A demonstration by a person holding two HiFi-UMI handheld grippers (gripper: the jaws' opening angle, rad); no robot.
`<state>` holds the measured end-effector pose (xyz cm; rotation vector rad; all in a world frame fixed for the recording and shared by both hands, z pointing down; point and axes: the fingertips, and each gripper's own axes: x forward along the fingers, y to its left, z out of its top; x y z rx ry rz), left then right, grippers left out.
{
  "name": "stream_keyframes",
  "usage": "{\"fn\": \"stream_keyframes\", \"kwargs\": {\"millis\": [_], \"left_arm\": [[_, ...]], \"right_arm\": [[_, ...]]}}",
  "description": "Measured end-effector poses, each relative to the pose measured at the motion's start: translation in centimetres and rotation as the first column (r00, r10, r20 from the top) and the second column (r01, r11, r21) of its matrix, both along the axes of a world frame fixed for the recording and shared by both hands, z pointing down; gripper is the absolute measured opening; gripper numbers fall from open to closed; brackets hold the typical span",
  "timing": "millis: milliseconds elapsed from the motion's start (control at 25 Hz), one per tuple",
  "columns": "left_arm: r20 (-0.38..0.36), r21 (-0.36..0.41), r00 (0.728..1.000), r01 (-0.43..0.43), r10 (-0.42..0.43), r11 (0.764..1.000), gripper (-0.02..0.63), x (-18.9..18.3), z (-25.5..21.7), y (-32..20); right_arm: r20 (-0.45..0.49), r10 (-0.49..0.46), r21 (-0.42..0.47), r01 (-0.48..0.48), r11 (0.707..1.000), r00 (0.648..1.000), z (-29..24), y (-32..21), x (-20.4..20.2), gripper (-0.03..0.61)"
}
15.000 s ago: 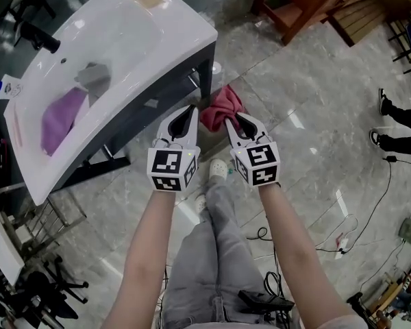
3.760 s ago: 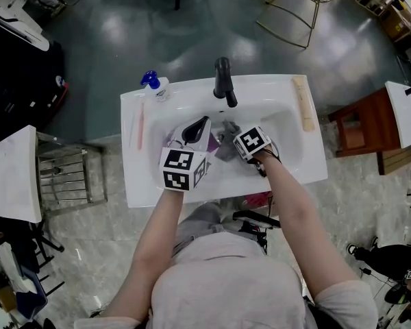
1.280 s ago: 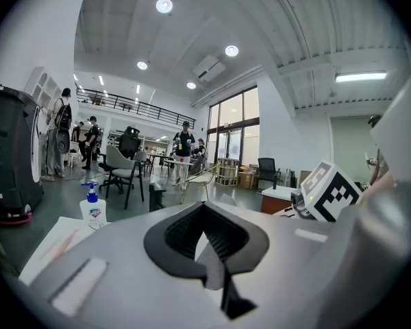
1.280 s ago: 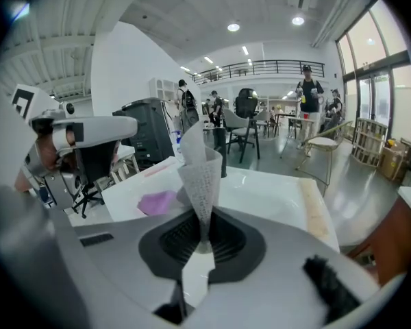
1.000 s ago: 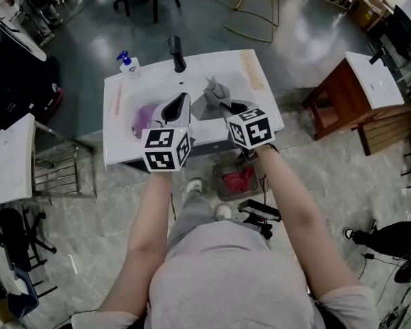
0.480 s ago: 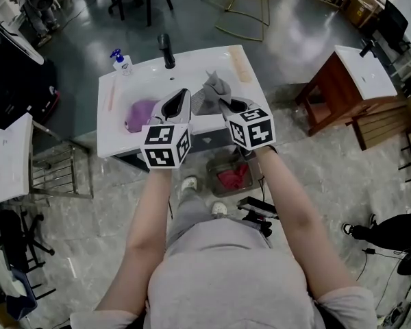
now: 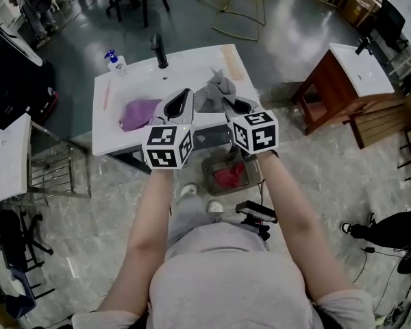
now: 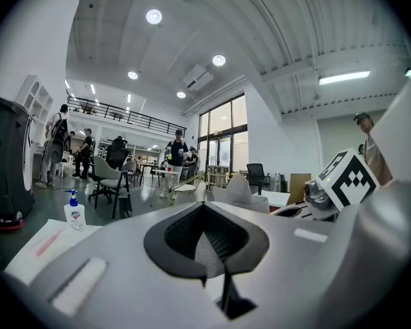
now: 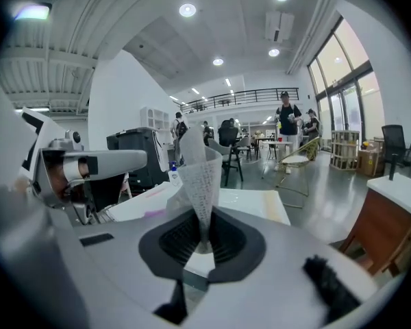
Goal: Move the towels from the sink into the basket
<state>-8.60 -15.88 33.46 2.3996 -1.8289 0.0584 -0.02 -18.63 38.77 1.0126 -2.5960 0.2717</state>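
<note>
A white sink [image 7: 185, 64] holds a purple towel [image 7: 138, 112] at its left. A grey towel [image 7: 216, 89] hangs lifted over the sink's front right part, bunched between both grippers. My right gripper [image 7: 234, 103] is shut on it; in the right gripper view the grey towel [image 9: 200, 177] stands up out of the closed right gripper [image 9: 202, 214]. My left gripper [image 7: 180, 100] is beside it, tips closed, and grey weave shows between the pads of the left gripper [image 8: 204, 208]. The basket [image 7: 219, 162] sits on the floor below the sink's front edge with a red towel [image 7: 227, 175] in it.
A black faucet [image 7: 157, 50] and a soap bottle [image 7: 114, 62] stand at the sink's back. A brown wooden cabinet [image 7: 329, 94] is to the right and a metal rack [image 7: 55, 173] to the left. A black device [image 7: 257, 211] lies on the floor near the person's feet.
Both grippers have drawn back from the sink basin toward its front edge and risen a little, carrying the grey towel. The purple towel has stayed in the sink.
</note>
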Motion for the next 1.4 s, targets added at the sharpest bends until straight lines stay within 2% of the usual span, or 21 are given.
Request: {"fn": "stream_keyframes", "kwargs": {"millis": [280, 880, 1160, 1400], "left_arm": [[0.016, -0.003, 0.998, -0.060, 0.060, 0.998, 0.006, 2.1, 0.2, 0.0], [0.044, 0.008, 0.980, -0.195, 0.195, 0.981, 0.006, 5.3, 0.7, 3.0], [0.025, 0.007, 0.972, -0.232, 0.232, 0.973, 0.006, 6.9, 1.4, 3.7], [-0.012, 0.003, 0.962, -0.272, 0.272, 0.962, 0.006, 8.8, 2.4, 3.7]], "right_arm": [[0.023, 0.029, 0.002, -0.029, 1.000, 0.999, -0.3, 0.2, 1.1, 0.029], [0.040, 0.159, 0.014, -0.159, 0.987, 0.987, -1.0, 3.2, 4.0, 0.029], [0.055, 0.240, 0.027, -0.241, 0.970, 0.969, -0.9, 4.1, 6.6, 0.029], [0.031, 0.301, 0.056, -0.303, 0.951, 0.953, 0.1, 4.6, 9.0, 0.029]]}}
